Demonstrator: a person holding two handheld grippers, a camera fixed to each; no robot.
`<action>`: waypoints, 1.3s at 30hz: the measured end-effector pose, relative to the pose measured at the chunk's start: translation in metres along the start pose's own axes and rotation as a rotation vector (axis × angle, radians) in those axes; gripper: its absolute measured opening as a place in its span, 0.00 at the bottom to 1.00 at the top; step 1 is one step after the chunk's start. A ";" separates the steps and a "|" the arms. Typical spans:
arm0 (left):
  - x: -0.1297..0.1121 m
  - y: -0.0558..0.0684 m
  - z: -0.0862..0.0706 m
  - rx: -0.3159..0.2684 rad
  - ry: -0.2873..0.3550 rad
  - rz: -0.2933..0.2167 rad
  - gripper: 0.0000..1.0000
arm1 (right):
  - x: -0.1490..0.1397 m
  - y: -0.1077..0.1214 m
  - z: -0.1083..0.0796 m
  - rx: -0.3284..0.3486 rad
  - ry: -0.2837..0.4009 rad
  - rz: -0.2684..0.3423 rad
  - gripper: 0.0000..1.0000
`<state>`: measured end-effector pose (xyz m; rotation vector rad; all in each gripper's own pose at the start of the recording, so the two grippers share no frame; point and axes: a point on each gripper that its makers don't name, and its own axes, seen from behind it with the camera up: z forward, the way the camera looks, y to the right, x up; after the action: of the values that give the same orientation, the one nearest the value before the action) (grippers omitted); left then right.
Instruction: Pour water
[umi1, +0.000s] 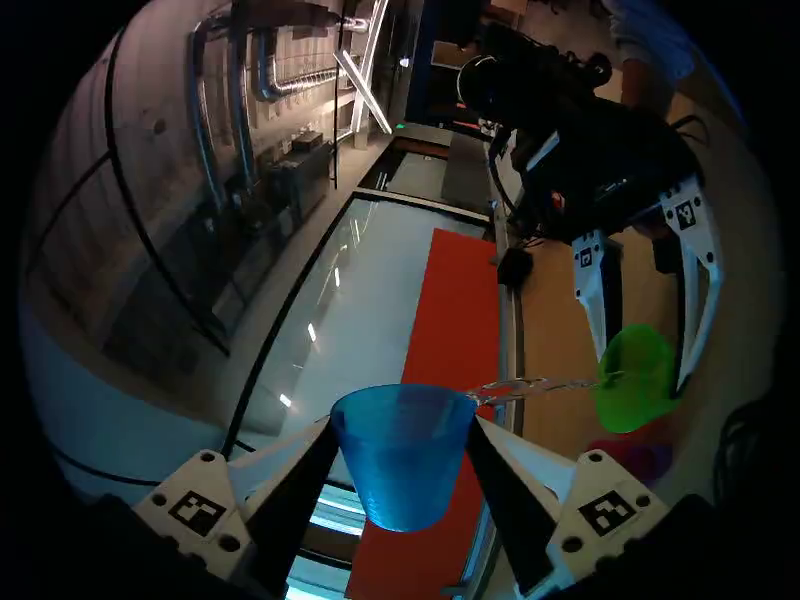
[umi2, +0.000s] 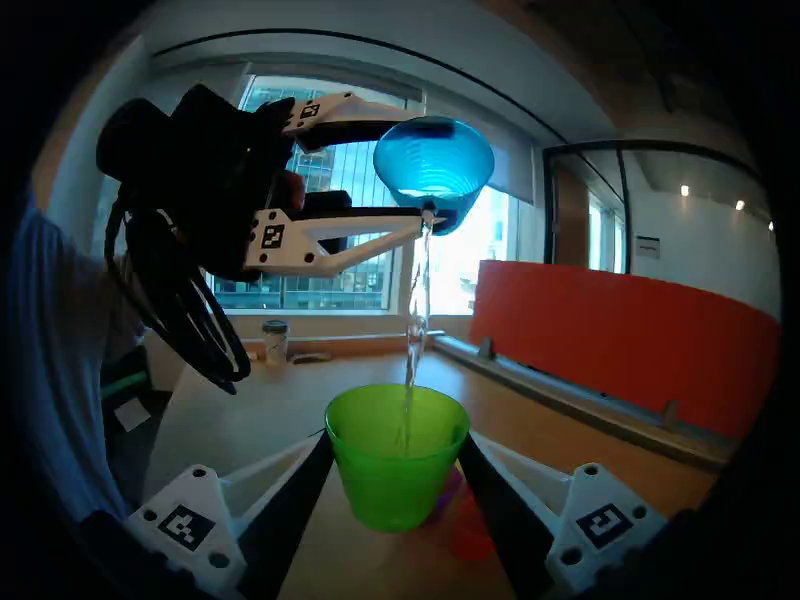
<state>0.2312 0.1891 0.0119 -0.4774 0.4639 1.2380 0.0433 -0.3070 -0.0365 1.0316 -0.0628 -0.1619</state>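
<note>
Here, two cups (one per gripper): the left gripper (umi2: 420, 160) pinches the tilted blue cup (umi2: 435, 155), its single water stream (umi2: 415, 300) falling into the green cup (umi2: 397, 480) pinched by the right gripper (umi2: 397, 450) above the desk (umi2: 250, 410).

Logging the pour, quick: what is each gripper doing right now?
Left gripper: shut on the blue cup, tipped and pouring.
Right gripper: shut on the green cup, catching the water.
</note>
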 end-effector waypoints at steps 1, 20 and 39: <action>0.000 0.000 0.000 0.001 0.001 0.004 0.86 | 0.000 0.000 0.000 -0.001 0.000 -0.001 0.89; 0.006 -0.004 -0.002 0.012 0.014 0.068 0.86 | 0.003 0.001 0.000 -0.004 0.008 -0.013 0.89; 0.016 -0.007 0.002 0.012 0.024 0.189 0.86 | 0.006 0.004 -0.002 -0.013 0.024 -0.011 0.89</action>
<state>0.2419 0.2009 0.0056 -0.4463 0.5465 1.4114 0.0503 -0.3045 -0.0344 1.0209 -0.0343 -0.1597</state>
